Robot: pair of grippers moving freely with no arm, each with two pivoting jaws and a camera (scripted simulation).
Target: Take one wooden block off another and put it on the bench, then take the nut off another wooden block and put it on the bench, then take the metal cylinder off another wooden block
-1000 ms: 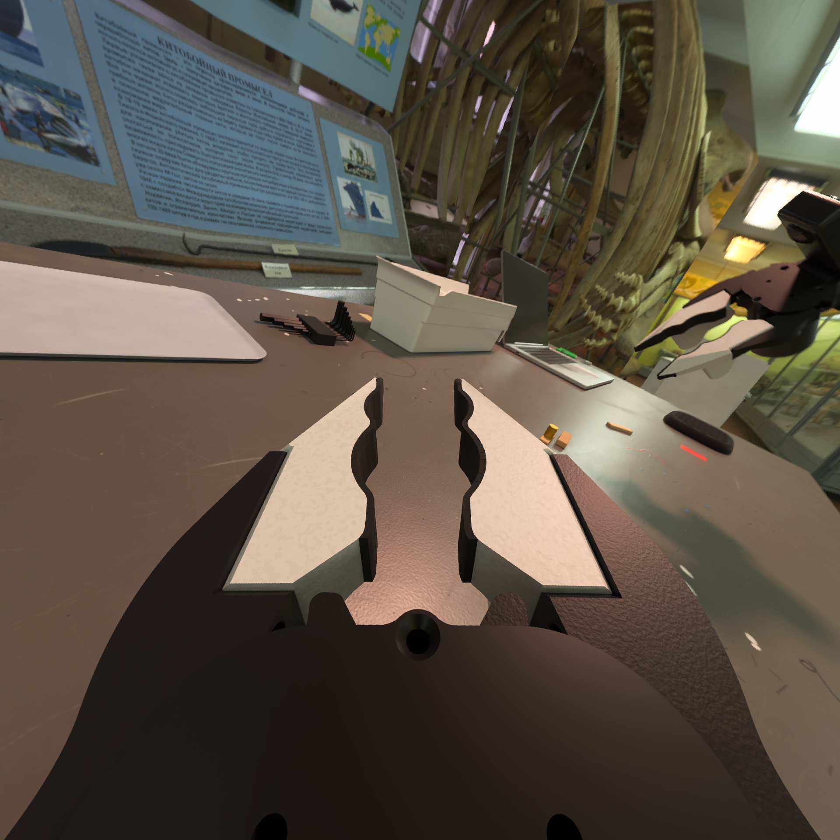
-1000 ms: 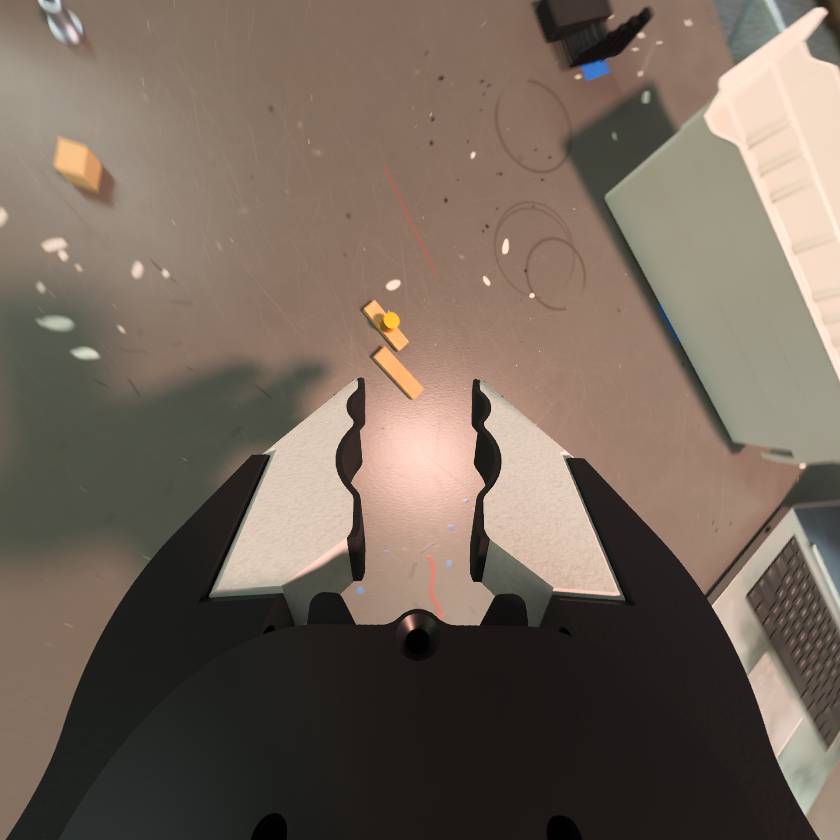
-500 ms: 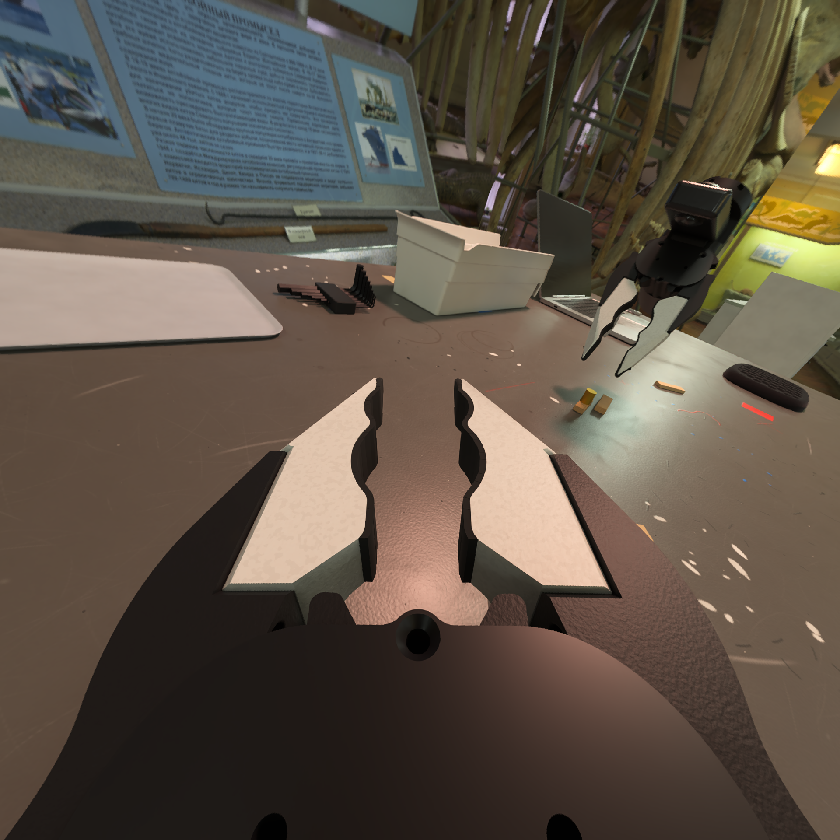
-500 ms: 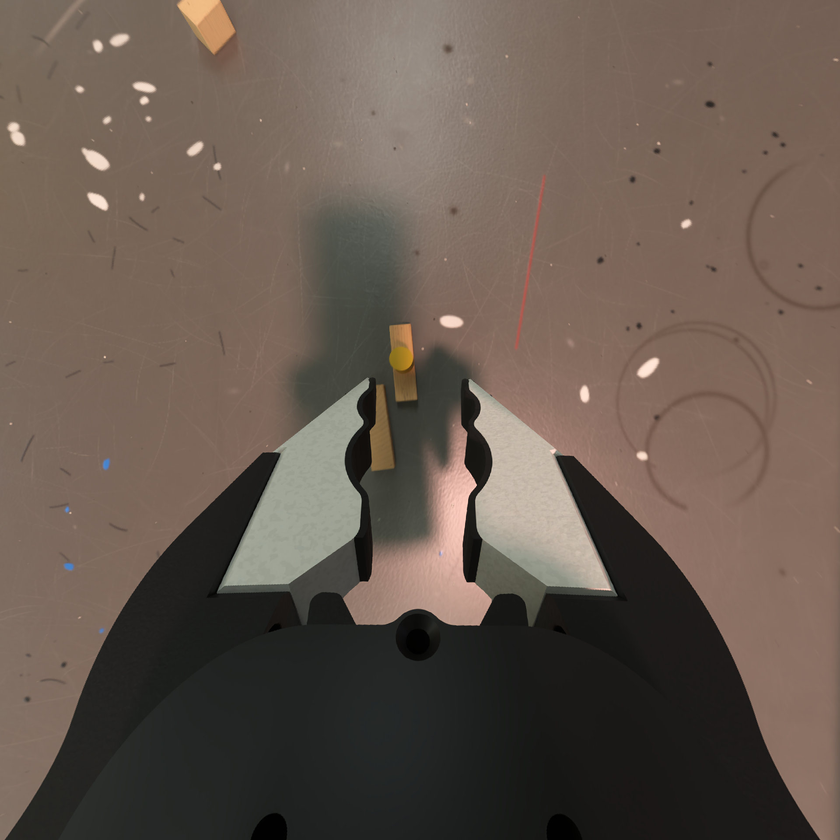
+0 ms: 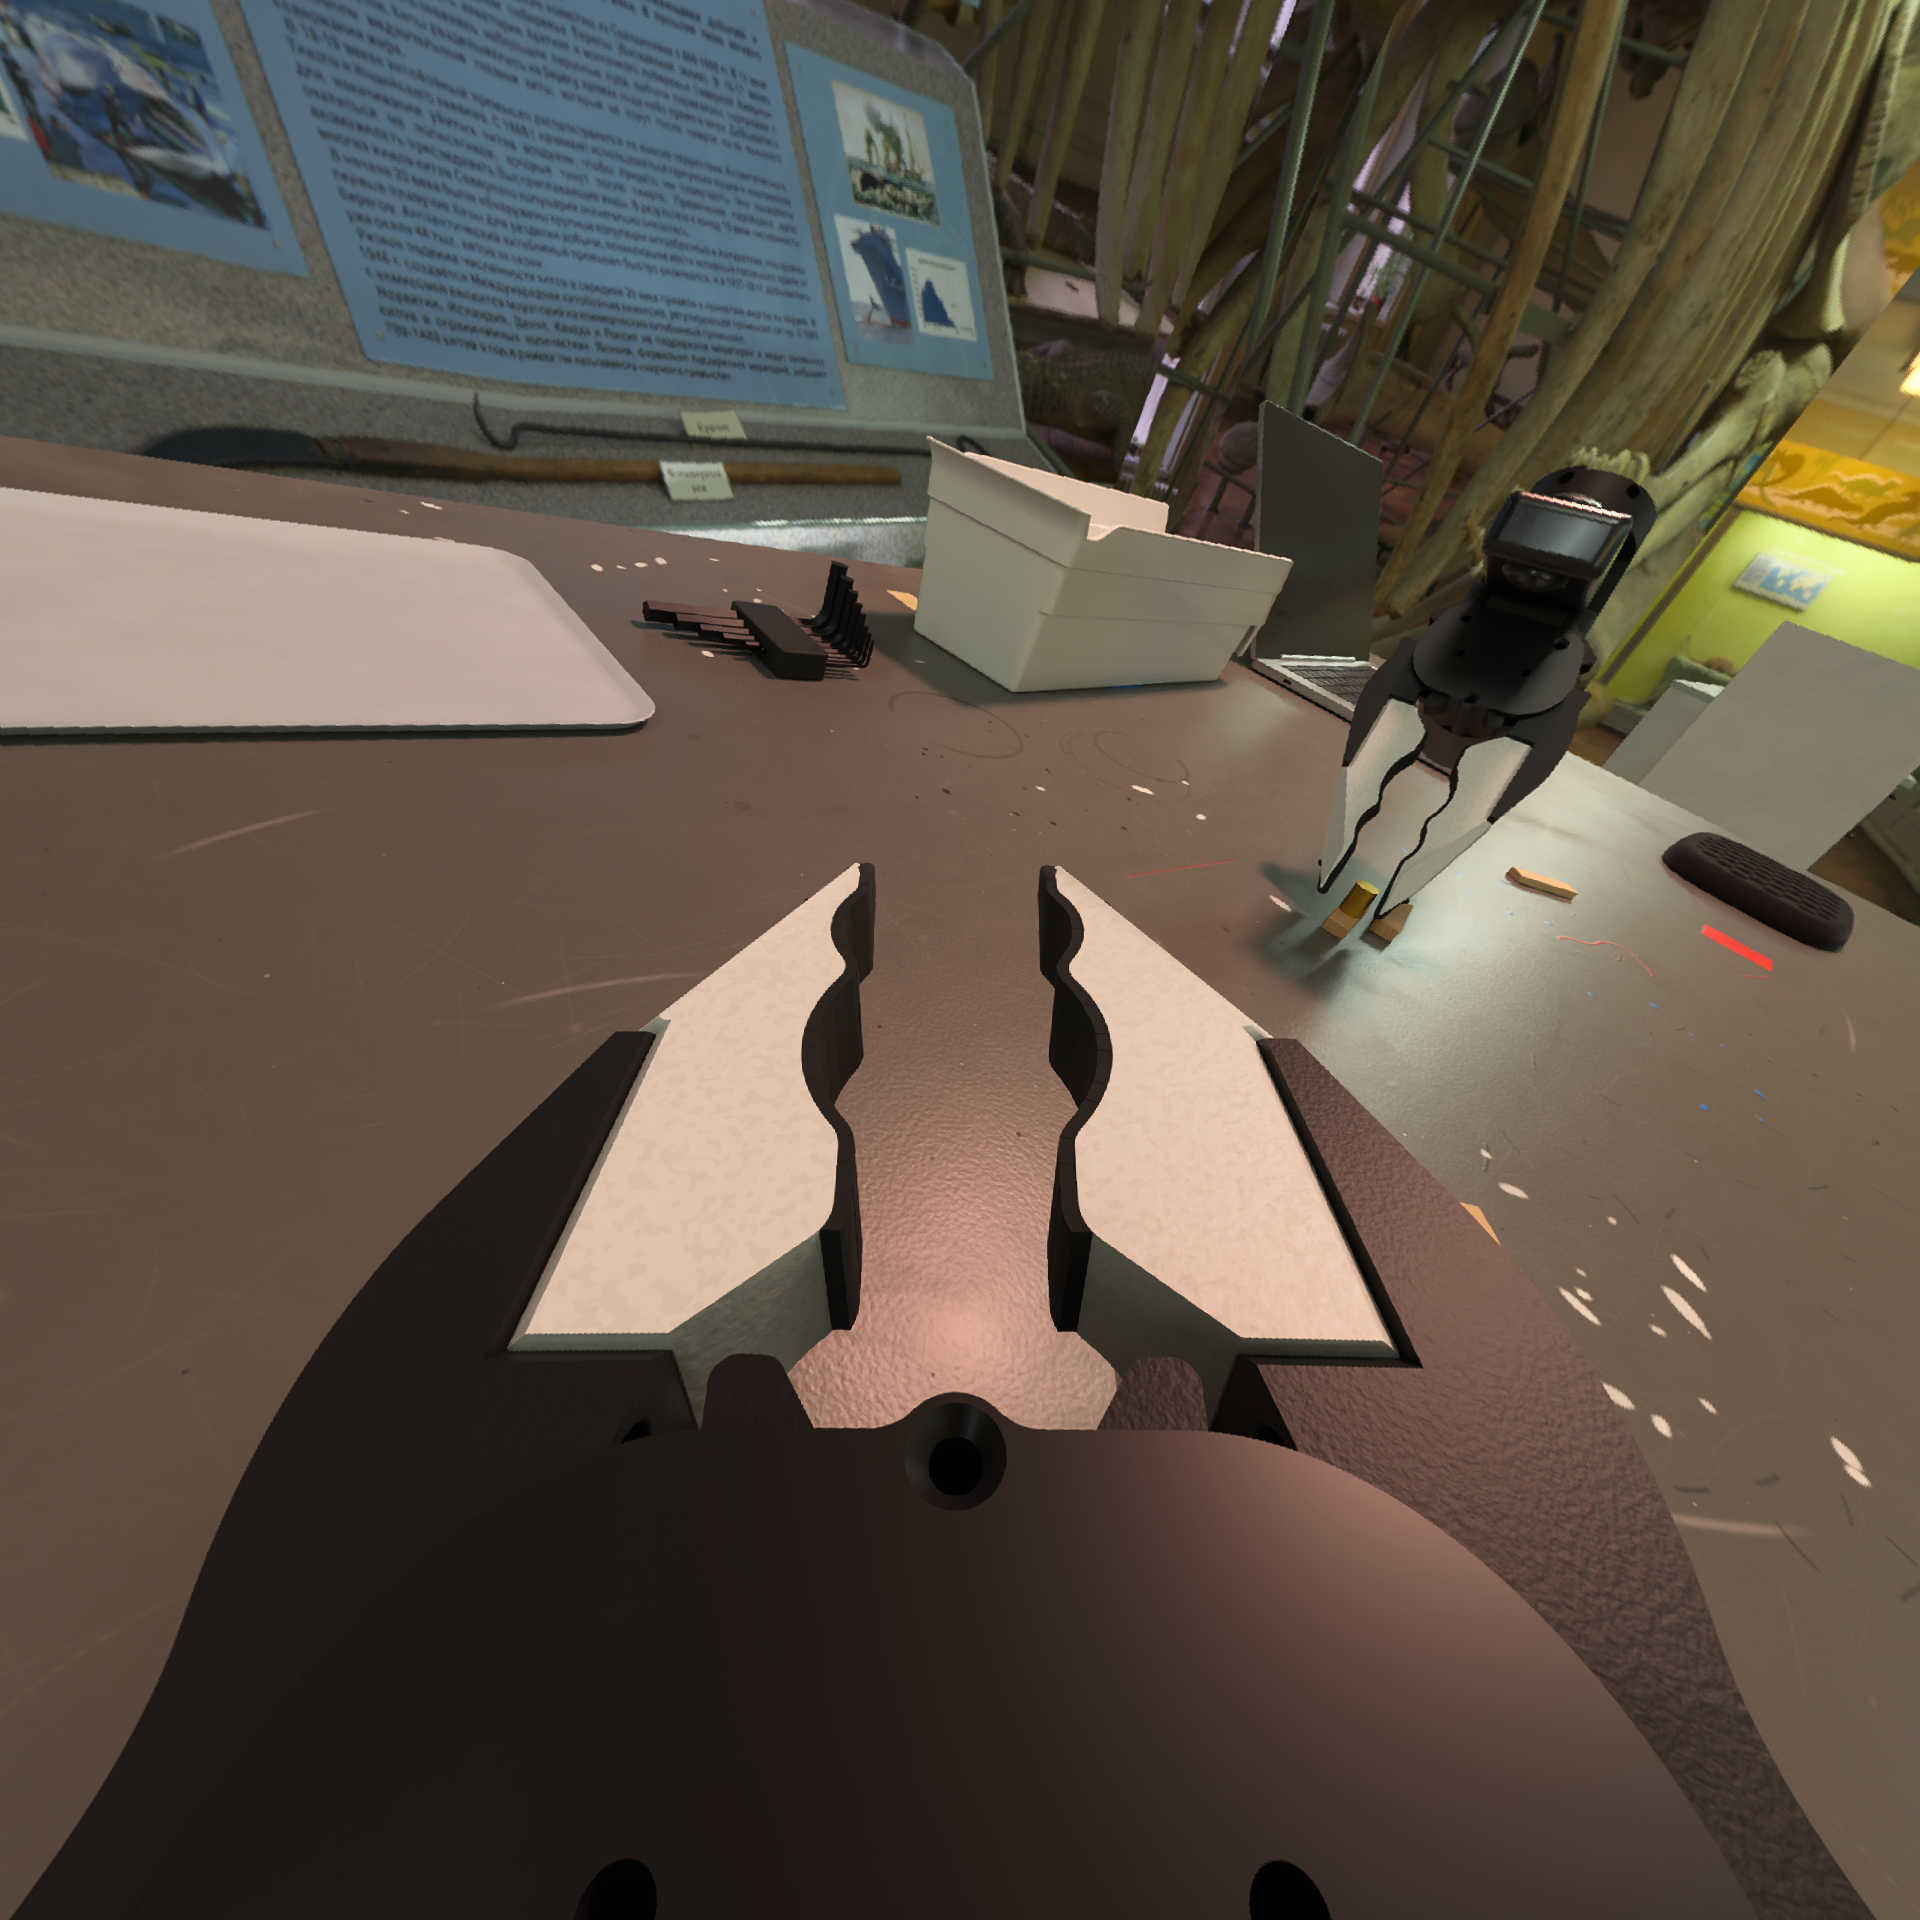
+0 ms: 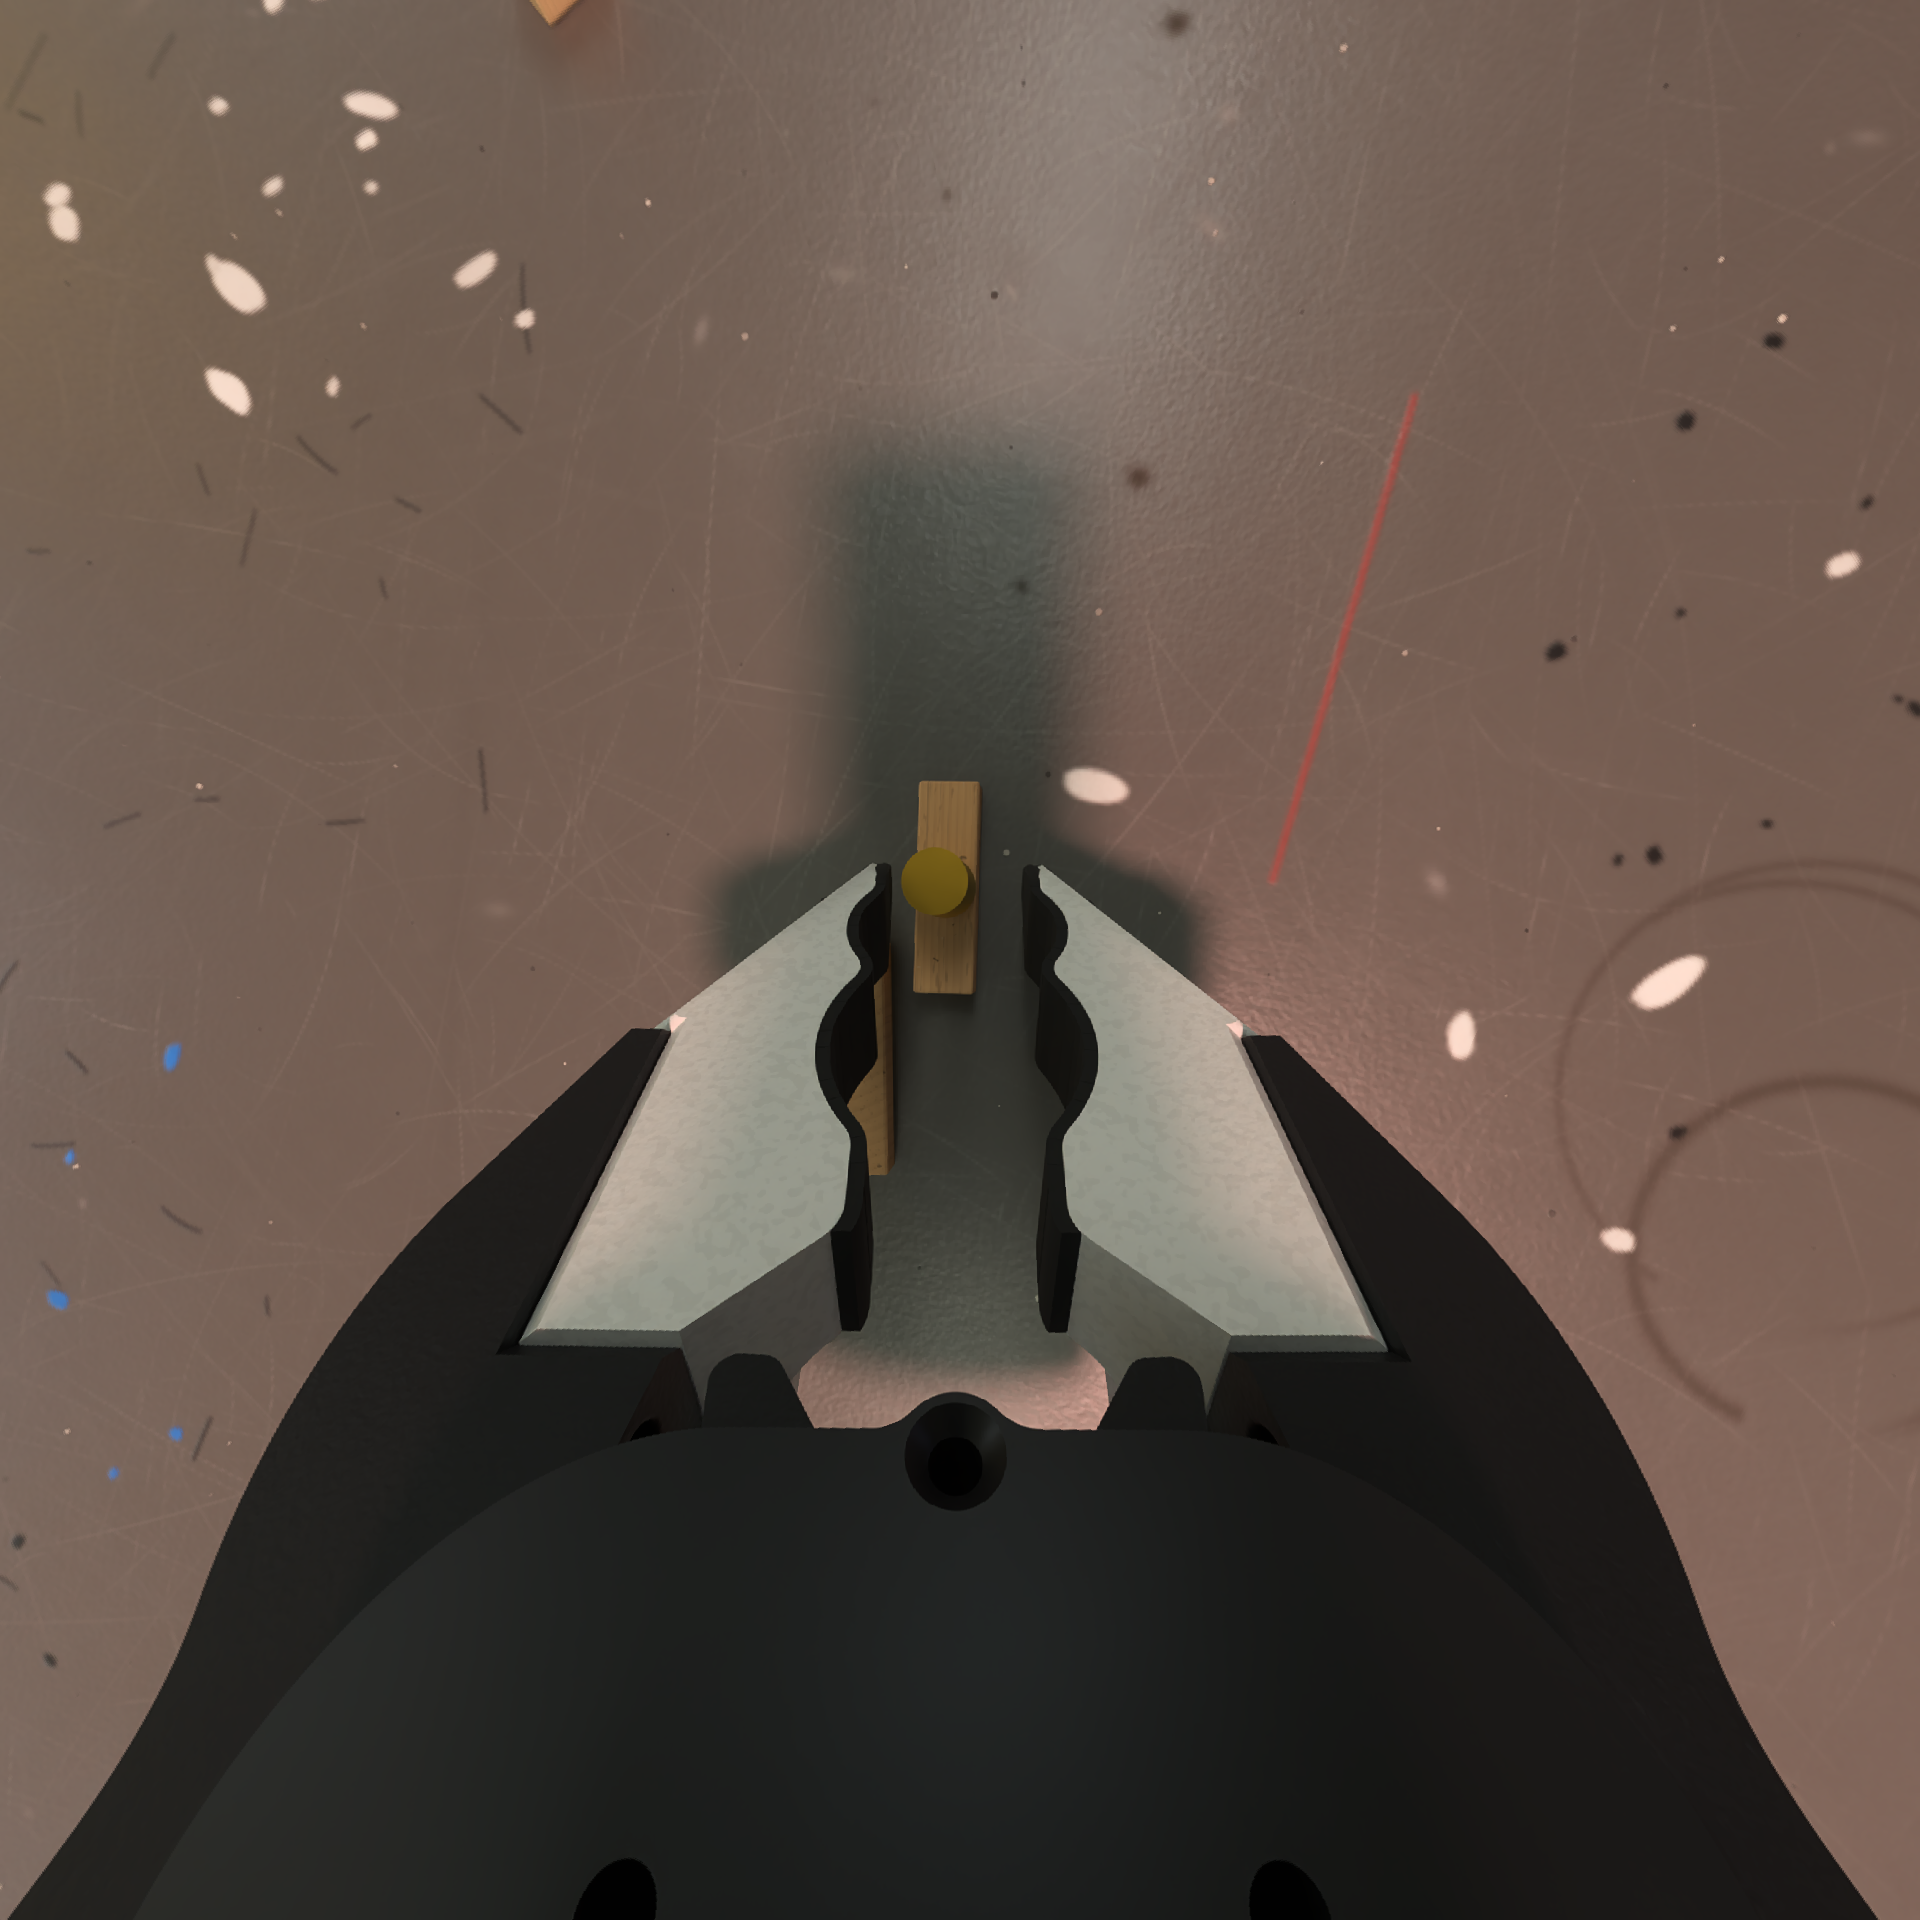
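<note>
In the right wrist view a yellow metal cylinder (image 6: 935,881) stands on a flat wooden block (image 6: 945,951) lying on the bench. My right gripper (image 6: 956,871) is open and points straight down, its fingertips on either side of the cylinder, not touching it. A second wooden block (image 6: 881,1070) lies partly hidden under its left finger. In the left wrist view the right gripper (image 5: 1369,896) hangs over the cylinder (image 5: 1353,906) and blocks (image 5: 1390,921). My left gripper (image 5: 956,883) is open and empty, low over the bench. Another wooden block (image 5: 1542,881) lies farther right.
A white bin (image 5: 1091,613), a black hex key set (image 5: 774,634), a laptop (image 5: 1314,582) and a white mat (image 5: 270,623) stand at the back of the bench. A black oval pad (image 5: 1756,902) lies at the right. A wooden piece (image 6: 556,8) shows at the top edge.
My right gripper has come down over the cylinder block, so its fingertips now flank the cylinder. My left gripper has turned slightly right, still open and empty.
</note>
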